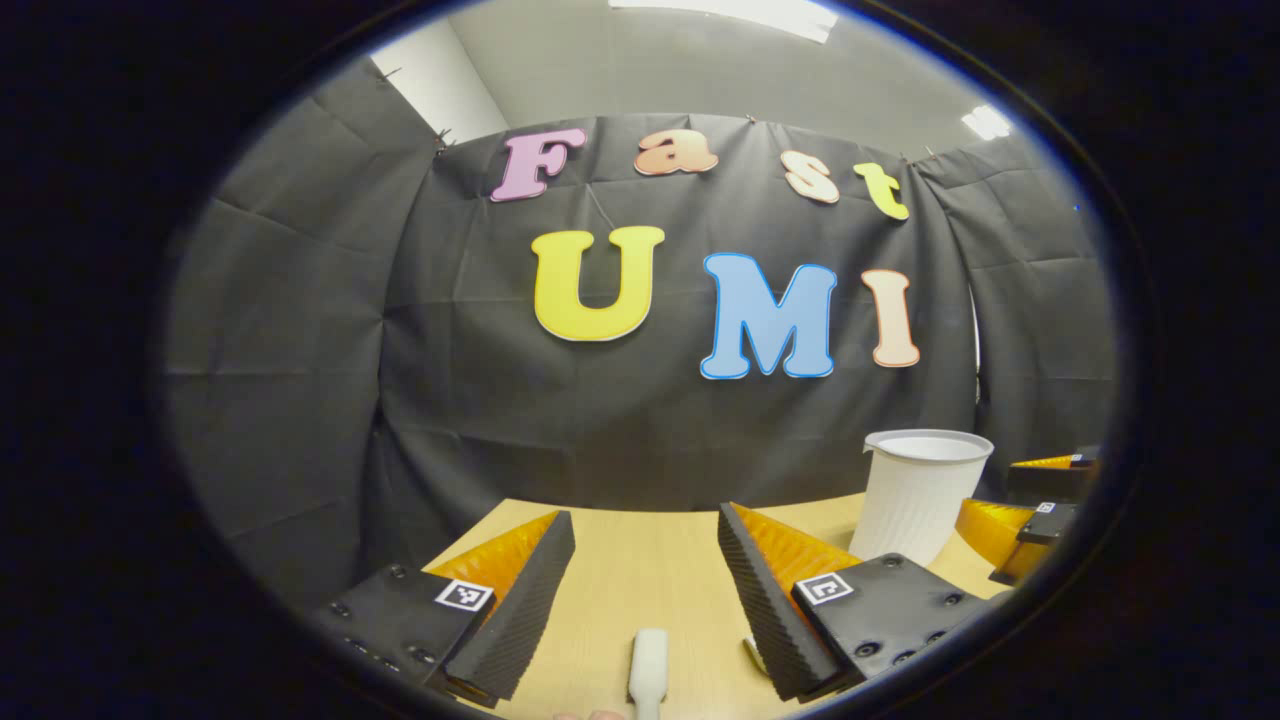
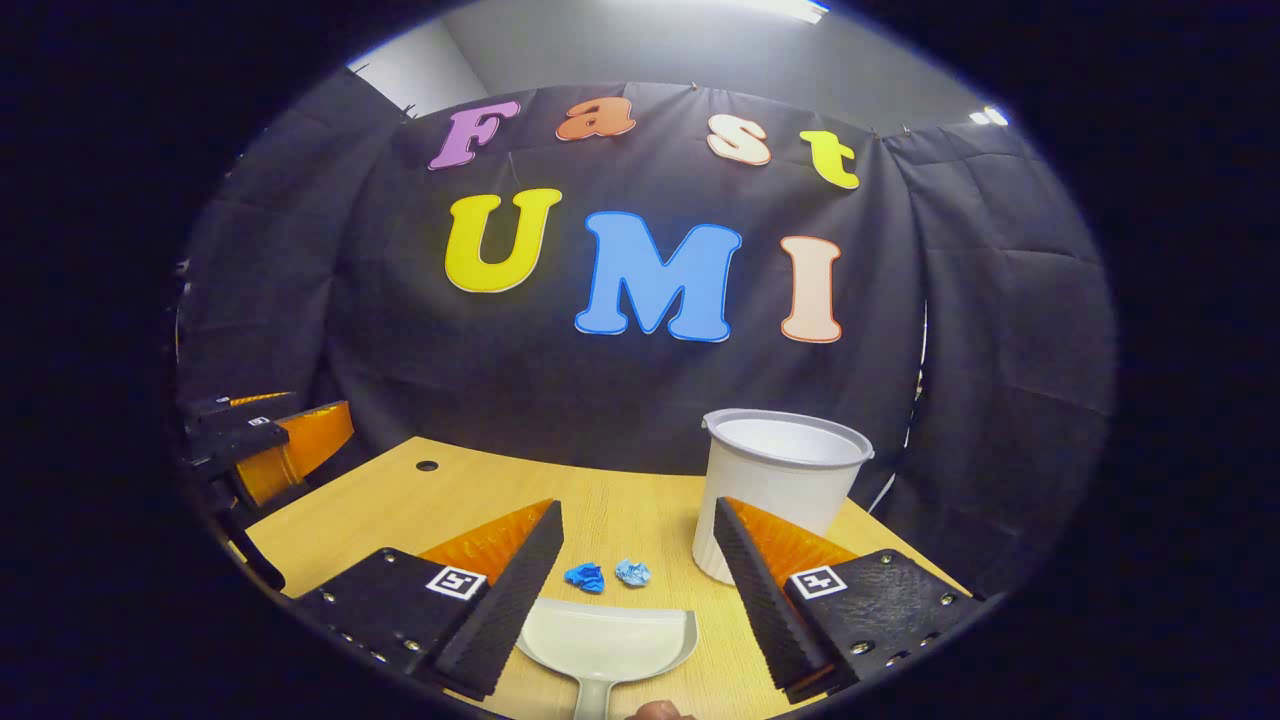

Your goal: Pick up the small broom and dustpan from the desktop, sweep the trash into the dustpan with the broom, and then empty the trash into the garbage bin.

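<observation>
Seen along the left tool [image 1: 646, 590]: fingers spread wide apart, nothing between them, held just above the pale wooden counter [image 1: 650, 560]. Lay below and between those fingers, at the bottom edge of the left gripper view, a white rounded handle end [image 1: 648, 668], probably the small broom's, flat on the counter and untouched by either finger. Stood to the right on the counter a white ribbed garbage bin [image 1: 920, 490], upright and open-topped. Showed farther right, beside the bin, the other tool.

Seen along the right tool [image 2: 636, 585]: fingers likewise set wide apart, gripping nothing. Rested between them, low in the right gripper view, the white dustpan [image 2: 608, 640], flat on the counter [image 2: 450, 500], its handle pointing toward the camera and its open mouth toward the trash. Lay just beyond the pan's front edge two small blue crumpled scraps of trash [image 2: 605, 575], side by side, near the pan but apart from it. Stood behind the right finger the garbage bin [image 2: 780, 470], upright. Showed at far left the other tool, above the counter's edge.
</observation>
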